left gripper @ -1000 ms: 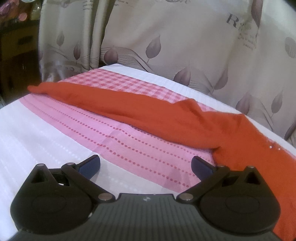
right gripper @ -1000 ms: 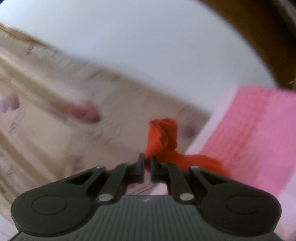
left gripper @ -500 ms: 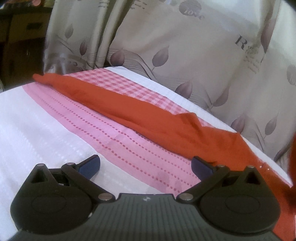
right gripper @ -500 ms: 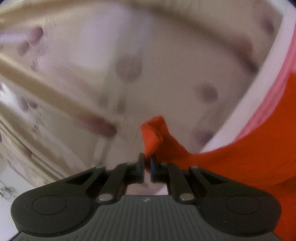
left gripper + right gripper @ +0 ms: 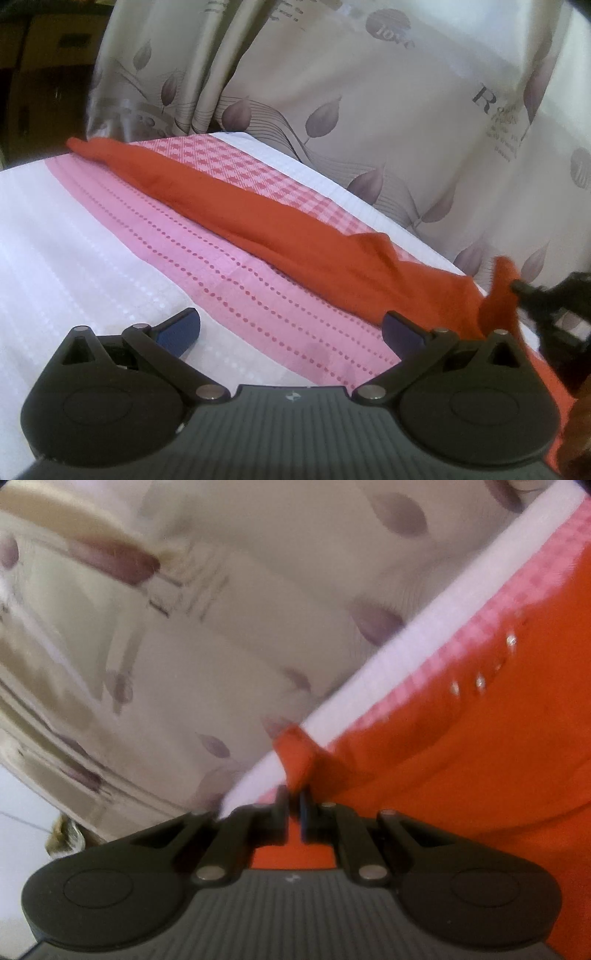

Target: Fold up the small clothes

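Fingers (image 5: 177, 326) of the left gripper (image 5: 291, 328) stand wide apart in the left wrist view, with nothing between their blue pads, low over a bed covering (image 5: 74, 251) of white with a pink dotted band and a checked pink strip. Beyond the fingers lies the orange-red garment (image 5: 258, 218), a long narrow shape whose long axis runs on a diagonal: its thin end points away to the far left, near the curtain (image 5: 332, 92), and its broader end comes down toward the right finger, just beyond and to the right of it. At the right edge a raised fold of the same cloth stands up, pinched by the right gripper (image 5: 517, 286), which shows there only as a dark, blurred shape.

From the right wrist view, the right gripper's fingers (image 5: 282, 805) are drawn close together, with a narrow slit between them, and a peak of the garment (image 5: 461, 757) rises straight out of that slit; they are clamped on it. Ahead and to the right of these fingers the cloth spreads broad over the bed covering, with a few small bright dots (image 5: 480, 681) on it. To the left and ahead hangs the leaf-printed curtain, blurred.
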### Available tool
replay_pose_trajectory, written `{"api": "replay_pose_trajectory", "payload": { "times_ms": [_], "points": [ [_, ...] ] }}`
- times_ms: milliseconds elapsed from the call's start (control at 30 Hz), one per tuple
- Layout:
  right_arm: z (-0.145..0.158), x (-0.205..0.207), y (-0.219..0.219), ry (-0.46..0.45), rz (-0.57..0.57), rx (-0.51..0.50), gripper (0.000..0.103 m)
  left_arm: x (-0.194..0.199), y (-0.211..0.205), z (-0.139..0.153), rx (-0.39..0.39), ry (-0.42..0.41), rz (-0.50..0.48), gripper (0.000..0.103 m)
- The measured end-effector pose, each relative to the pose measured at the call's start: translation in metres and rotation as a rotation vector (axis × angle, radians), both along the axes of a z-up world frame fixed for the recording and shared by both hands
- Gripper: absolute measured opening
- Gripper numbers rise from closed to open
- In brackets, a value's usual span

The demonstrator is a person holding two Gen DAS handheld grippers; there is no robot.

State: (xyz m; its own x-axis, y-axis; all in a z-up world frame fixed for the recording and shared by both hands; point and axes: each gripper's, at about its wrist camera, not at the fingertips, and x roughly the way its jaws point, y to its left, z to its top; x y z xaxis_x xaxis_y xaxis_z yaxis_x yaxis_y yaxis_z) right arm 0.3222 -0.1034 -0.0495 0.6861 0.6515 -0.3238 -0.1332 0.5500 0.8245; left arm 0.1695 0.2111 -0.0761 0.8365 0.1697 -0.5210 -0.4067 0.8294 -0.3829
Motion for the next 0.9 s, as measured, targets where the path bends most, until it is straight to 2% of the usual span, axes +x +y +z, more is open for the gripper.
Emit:
{"api": "replay_pose_trajectory", "payload": {
  "times_ms": [167,267,367,533,567,633,667,700,733,767,800,900],
  "points": [
    [-0.007,0.006,0.031,-0.025,0.069,-0.121,0.007,0.0,0.0,0.0,-0.006,-0.004,0.001,0.103],
    [-0.015,0.008,0.05,-0.017,0.15,-0.155,0.008,0.0,0.0,0.0,-0.008,-0.006,0.002,0.103],
    [-0.018,0.003,0.062,-0.009,0.22,-0.206,0.013,0.0,0.001,0.0,-0.008,-0.005,0.001,0.103],
    [-0.007,-0.024,0.033,-0.037,0.215,-0.16,0.013,0.0,0.007,0.0,-0.042,-0.024,-0.015,0.103],
    [-0.004,-0.033,0.026,-0.054,0.217,-0.183,0.013,-0.001,0.011,0.0,-0.057,-0.031,-0.032,0.103],
    [0.004,-0.056,0.013,-0.106,0.215,-0.293,0.014,-0.001,0.021,0.0,-0.088,-0.037,-0.059,0.103],
    [0.007,-0.068,0.007,-0.137,0.216,-0.36,0.02,-0.003,0.028,0.001,-0.098,-0.035,-0.05,0.103],
    [0.008,-0.083,0.001,-0.177,0.215,-0.452,0.032,-0.005,0.036,0.002,-0.103,-0.032,-0.032,0.103],
    [0.008,-0.094,-0.003,-0.208,0.206,-0.531,0.04,-0.008,0.045,0.003,-0.107,-0.029,-0.01,0.103],
    [0.006,-0.105,-0.008,-0.235,0.193,-0.605,0.059,-0.009,0.058,0.004,-0.104,-0.022,0.014,0.103],
    [0.002,-0.116,-0.012,-0.263,0.181,-0.676,0.073,-0.009,0.07,0.004,-0.109,-0.01,0.037,0.103],
    [-0.012,-0.13,-0.019,-0.283,0.185,-0.768,0.074,-0.007,0.113,0.008,-0.169,0.006,0.112,0.103]
  ]
}}
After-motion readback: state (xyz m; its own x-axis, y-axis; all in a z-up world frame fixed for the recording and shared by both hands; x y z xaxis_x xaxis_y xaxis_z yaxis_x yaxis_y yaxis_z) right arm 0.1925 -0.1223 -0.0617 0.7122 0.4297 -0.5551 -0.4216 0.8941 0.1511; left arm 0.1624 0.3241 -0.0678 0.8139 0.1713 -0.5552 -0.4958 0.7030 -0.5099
